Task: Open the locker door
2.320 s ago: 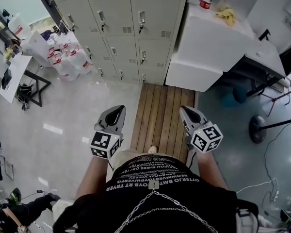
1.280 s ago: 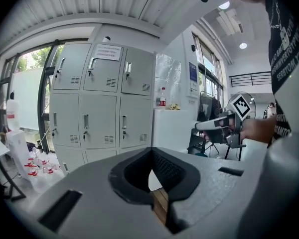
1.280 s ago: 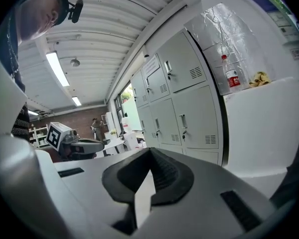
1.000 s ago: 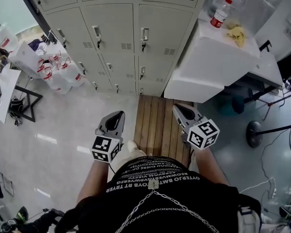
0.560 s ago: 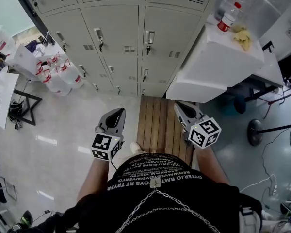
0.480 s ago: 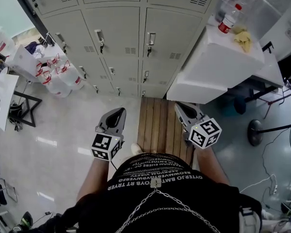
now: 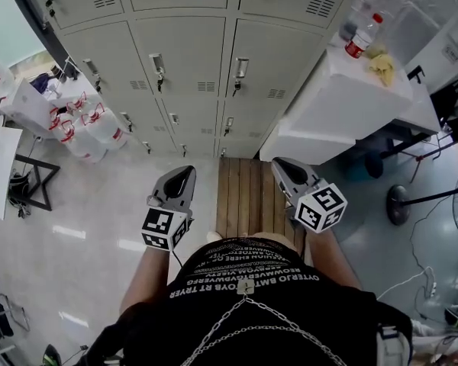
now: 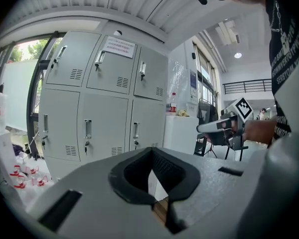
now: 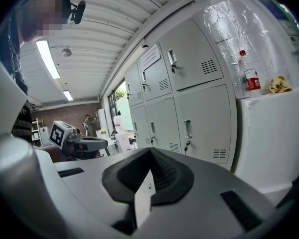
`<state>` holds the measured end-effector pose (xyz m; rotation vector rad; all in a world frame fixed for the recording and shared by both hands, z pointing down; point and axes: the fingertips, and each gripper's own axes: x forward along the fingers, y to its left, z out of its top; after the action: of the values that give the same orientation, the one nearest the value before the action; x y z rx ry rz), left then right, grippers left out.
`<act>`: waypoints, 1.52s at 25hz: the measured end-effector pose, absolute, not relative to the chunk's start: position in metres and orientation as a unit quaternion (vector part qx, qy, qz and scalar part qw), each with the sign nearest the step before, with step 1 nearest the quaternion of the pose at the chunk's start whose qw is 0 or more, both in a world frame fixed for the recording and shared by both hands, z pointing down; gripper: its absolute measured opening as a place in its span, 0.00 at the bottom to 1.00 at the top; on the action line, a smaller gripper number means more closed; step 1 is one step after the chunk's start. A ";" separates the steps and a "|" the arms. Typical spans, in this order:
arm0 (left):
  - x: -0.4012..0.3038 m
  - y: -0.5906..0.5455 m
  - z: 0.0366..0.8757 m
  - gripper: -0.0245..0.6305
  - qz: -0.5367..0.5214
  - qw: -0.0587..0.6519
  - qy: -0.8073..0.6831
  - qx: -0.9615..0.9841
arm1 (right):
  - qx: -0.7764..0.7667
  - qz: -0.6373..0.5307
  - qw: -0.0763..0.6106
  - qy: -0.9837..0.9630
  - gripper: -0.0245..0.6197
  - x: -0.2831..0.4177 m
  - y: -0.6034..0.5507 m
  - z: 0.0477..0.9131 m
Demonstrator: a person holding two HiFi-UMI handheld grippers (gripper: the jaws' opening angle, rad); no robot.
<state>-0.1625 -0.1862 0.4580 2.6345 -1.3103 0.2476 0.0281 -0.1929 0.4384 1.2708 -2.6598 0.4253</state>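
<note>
Abreast, hand-held grippers (image 7: 185,172) (image 7: 279,165) face lockers (image 7: 191,59)

Straight ahead is your open lane — the wooden slat platform (image 7: 248,197) runs up to the foot of the locker bank (image 7: 214,67). Right side is tight: the white counter (image 7: 343,105) stands hard beside the lockers' right end and juts out near your right gripper (image 7: 278,166). Left, water jugs (image 7: 91,132) crowd the locker base, white table (image 7: 1,166) further out — the light floor (image 7: 122,212) between you and them is passable.
</note>
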 end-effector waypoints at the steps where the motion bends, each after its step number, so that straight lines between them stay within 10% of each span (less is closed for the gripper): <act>1: -0.164 -0.189 0.457 0.04 0.083 0.092 -0.441 0.889 | 0.426 0.140 0.083 -0.890 0.03 0.027 -0.194 0.438; 38: -0.139 -0.343 0.486 0.04 0.148 0.129 -0.483 0.853 | 0.362 0.126 0.133 -0.914 0.03 -0.005 -0.454 0.490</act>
<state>-0.1388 -0.3434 0.4861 2.4807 -1.4046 0.4311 -0.0054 -0.4540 0.4898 1.0508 -2.6505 0.3656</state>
